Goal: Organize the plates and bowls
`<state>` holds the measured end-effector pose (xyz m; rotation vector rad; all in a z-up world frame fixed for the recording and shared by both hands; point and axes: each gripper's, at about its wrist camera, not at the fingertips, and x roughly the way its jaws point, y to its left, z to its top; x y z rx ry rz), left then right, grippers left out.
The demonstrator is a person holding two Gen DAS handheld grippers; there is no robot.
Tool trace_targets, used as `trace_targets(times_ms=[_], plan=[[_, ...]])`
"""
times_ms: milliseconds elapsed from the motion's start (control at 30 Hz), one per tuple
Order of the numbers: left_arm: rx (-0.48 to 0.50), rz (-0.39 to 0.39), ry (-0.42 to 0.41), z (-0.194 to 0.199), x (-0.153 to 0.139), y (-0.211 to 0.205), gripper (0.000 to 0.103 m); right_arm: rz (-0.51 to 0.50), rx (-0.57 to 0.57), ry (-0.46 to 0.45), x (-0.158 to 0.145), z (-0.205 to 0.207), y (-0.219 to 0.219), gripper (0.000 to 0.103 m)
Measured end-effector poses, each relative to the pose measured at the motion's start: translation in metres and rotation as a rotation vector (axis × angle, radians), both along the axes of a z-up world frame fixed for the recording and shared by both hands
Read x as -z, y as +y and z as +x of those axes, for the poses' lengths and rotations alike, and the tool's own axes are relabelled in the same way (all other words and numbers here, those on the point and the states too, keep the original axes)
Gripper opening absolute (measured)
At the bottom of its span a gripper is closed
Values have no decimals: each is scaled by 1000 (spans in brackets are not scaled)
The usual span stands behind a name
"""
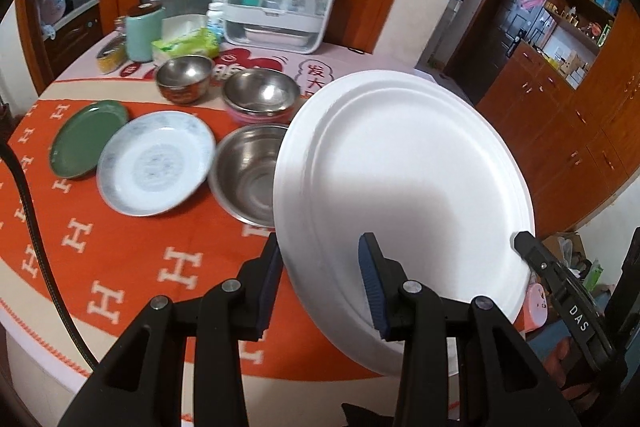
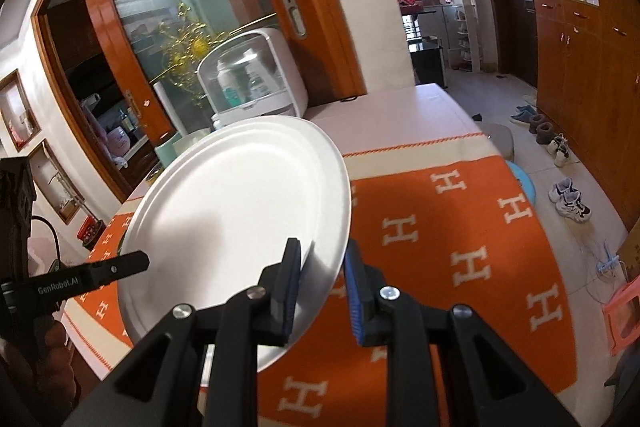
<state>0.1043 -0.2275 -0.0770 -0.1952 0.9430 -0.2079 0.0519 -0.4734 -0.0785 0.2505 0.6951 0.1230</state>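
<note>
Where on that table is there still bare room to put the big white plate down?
The white plate, gripped at opposite rims by the left gripper and right gripper, has open orange cloth to its right, out to the table's edge. It's crowded on the left: green plate, patterned plate and three steel bowls sit close together.

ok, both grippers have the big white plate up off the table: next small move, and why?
Probably carry the large white round plate left toward the blue-patterned plate and green plate: it hangs tilted, pinched at both rims, and those plates lie flat, uncovered.
</note>
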Motion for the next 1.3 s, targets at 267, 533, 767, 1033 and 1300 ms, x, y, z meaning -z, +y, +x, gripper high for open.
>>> trace_targets(times_ms=[267,533,767,1033,1300], plan=[[14,5,0,-18,-6,49,37,-4,12,-5,-3,-20,49,22],[54,-2,4,-30,-7,102,37,-11,46,3,-2,-38,98,22],[99,6,16,-38,-2,150,37,-9,83,14,5,-53,145,22],[140,36,50,-42,11,193,37,-9,120,32,18,-70,198,22],[172,73,113,-45,34,223,37,-13,137,105,40,-76,232,22]])
